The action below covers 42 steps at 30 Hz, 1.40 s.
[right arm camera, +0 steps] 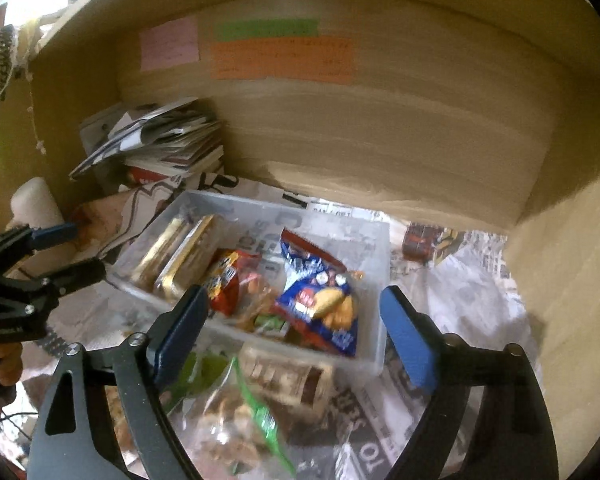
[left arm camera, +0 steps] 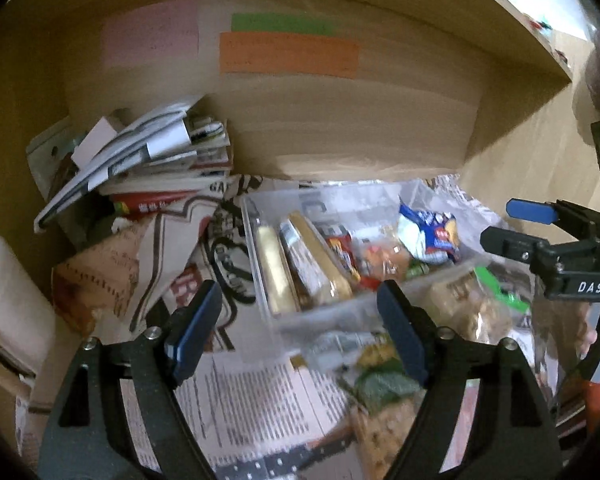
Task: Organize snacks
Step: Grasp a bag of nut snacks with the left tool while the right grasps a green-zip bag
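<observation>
While both grippers hang released with nothing between their pads, the clear rectangular plastic bin (right arm camera: pixel 380 248) sits on newspaper (left arm camera: pixel 256 396) inside the wooden cabinet (left arm camera: pixel 340 128). From the right gripper (right arm camera: pixel 296 336), a blue crinkled snack bag (right arm camera: pixel 320 292) lies at twelve o'clock inside the bin; gold-wrapped bars (left arm camera: pixel 276 272), somewhat blurred, lie at twelve o'clock from the left gripper (left arm camera: pixel 300 328).

Clear plastic bin (right arm camera: pixel 380 280) looking smooth, semi-glossy; blue snack bag (right arm camera: pixel 320 296) shining, foil-like; newspaper (left arm camera: pixel 260 400) lying matt beneath; wood-grain shelf wall (right arm camera: pixel 380 140) showing matt; gripper pads (right arm camera: pixel 408 340) appearing matt blue, prob. rubber.
</observation>
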### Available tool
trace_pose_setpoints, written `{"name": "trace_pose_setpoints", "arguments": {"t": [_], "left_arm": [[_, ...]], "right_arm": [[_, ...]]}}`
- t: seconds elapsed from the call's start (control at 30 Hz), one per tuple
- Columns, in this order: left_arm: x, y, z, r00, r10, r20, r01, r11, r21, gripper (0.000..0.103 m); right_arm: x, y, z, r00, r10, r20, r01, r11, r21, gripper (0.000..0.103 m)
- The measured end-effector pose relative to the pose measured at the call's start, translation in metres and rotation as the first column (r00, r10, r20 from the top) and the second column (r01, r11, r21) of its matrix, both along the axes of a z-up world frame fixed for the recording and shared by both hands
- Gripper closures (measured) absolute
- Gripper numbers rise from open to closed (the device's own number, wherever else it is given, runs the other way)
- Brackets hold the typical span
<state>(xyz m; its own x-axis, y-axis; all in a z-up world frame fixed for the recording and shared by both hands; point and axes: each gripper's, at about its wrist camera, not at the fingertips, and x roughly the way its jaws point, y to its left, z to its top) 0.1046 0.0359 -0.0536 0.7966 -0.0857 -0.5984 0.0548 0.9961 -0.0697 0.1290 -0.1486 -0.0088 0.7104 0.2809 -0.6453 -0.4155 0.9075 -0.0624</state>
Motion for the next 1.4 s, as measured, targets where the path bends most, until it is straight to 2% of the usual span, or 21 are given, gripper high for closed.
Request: {"name": "trace_pose_setpoints", "arguments": {"t": [0.37, 0.87, 0.93, 0.97, 1.0, 1.07, 1.1, 1.17, 1.27, 1.4], "left_arm": [[-0.018, -0.022, -0.041, 0.993, -0.045, -0.109, 0.041, 0.999, -0.034, 0.023], [-0.023, -0.048, -0.077, 0.977, -0.093, -0.194, 0.084, 0.995, -0.054, 0.023], [-0.022, -0.05, -0.082, 0.972, -0.104, -0.209, 0.093, 0.994, -0.064, 0.023], [-0.021, -0.05, -0.084, 0.971, -0.107, -0.214, 0.095, 0.993, -0.068, 0.025], [-0.02, -0.05, -0.086, 0.97, -0.11, -0.218, 0.097, 0.993, -0.071, 0.032], [-0.02, -0.052, -0.088, 0.972, -0.108, -0.21, 0.097, 0.993, -0.063, 0.039], [-0.02, -0.052, -0.089, 0.972, -0.114, -0.206, 0.102, 0.992, -0.067, 0.047], [-0.021, -0.05, -0.088, 0.973, -0.111, -0.202, 0.098, 0.993, -0.072, 0.051], [-0.026, -0.049, -0.087, 0.974, -0.116, -0.192, 0.104, 0.992, -0.071, 0.057], [-0.038, -0.043, -0.081, 0.979, -0.109, -0.175, 0.098, 0.993, -0.071, 0.058]], "right_arm": [[-0.04, -0.021, -0.037, 0.996, -0.033, -0.077, 0.038, 0.997, 0.071, 0.017], [-0.043, -0.01, -0.071, 0.987, -0.009, -0.159, 0.033, 0.988, 0.152, 0.017], [-0.041, -0.01, -0.074, 0.985, 0.001, -0.173, 0.029, 0.986, 0.166, 0.023], [-0.041, -0.01, -0.075, 0.984, 0.005, -0.18, 0.027, 0.984, 0.175, 0.029], [-0.041, -0.01, -0.075, 0.983, 0.014, -0.186, 0.021, 0.982, 0.186, 0.034], [-0.042, -0.01, -0.075, 0.98, 0.035, -0.196, 0.007, 0.978, 0.211, 0.047], [-0.042, -0.01, -0.075, 0.98, 0.037, -0.195, 0.006, 0.977, 0.213, 0.048], [-0.047, -0.006, -0.074, 0.985, 0.031, -0.172, 0.001, 0.983, 0.186, 0.057], [-0.053, -0.005, -0.073, 0.988, 0.034, -0.153, -0.009, 0.986, 0.166, 0.059], [-0.057, -0.011, -0.069, 0.99, 0.03, -0.141, -0.005, 0.985, 0.175, 0.061]]}}
